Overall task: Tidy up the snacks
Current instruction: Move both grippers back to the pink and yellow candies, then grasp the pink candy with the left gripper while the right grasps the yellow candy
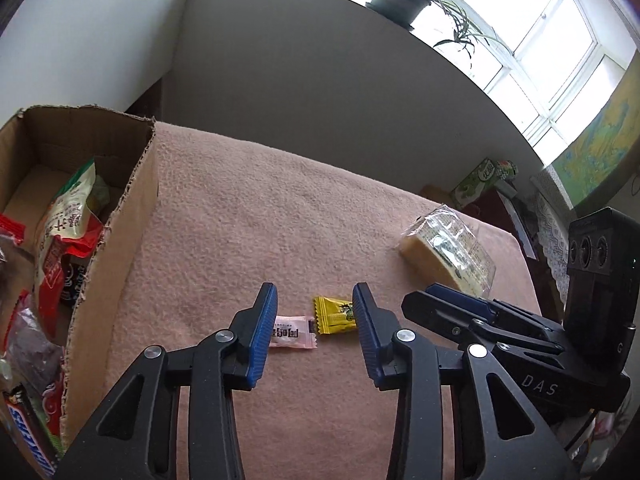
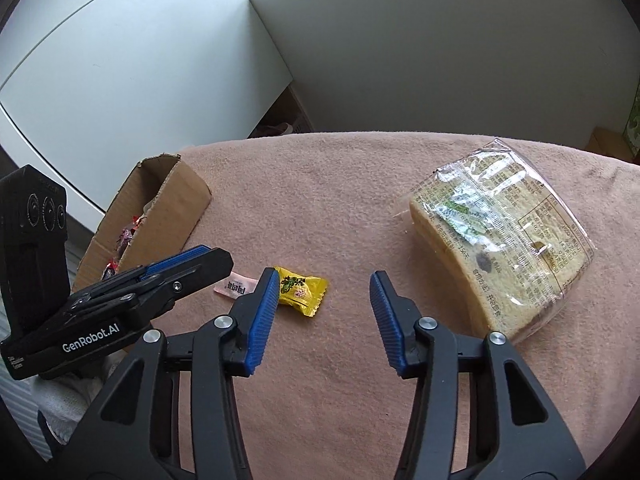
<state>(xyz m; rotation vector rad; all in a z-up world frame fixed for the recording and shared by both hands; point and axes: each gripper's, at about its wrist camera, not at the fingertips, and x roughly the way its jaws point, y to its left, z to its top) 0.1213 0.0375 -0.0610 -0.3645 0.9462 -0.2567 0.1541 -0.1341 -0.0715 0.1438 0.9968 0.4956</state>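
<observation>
Both claws gape wide, empty: left claw (image 1: 315, 300), right claw (image 2: 323, 286). Pink candy (image 1: 293, 331) and yellow candy (image 1: 335, 315) lie side by side on the surface (image 1: 248, 220). Only the left view looks into the box (image 1: 132, 216) of snacks; the right shows the bread (image 2: 500, 240) closer.

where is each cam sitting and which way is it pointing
Left wrist: on the left gripper, looking across the cloth at two candies, box to its left; right gripper shows at right.
Right wrist: on the right gripper, facing the cloth, bread at right; left gripper at left.
Shared: yellow candy, pink candy, bread, box.
</observation>
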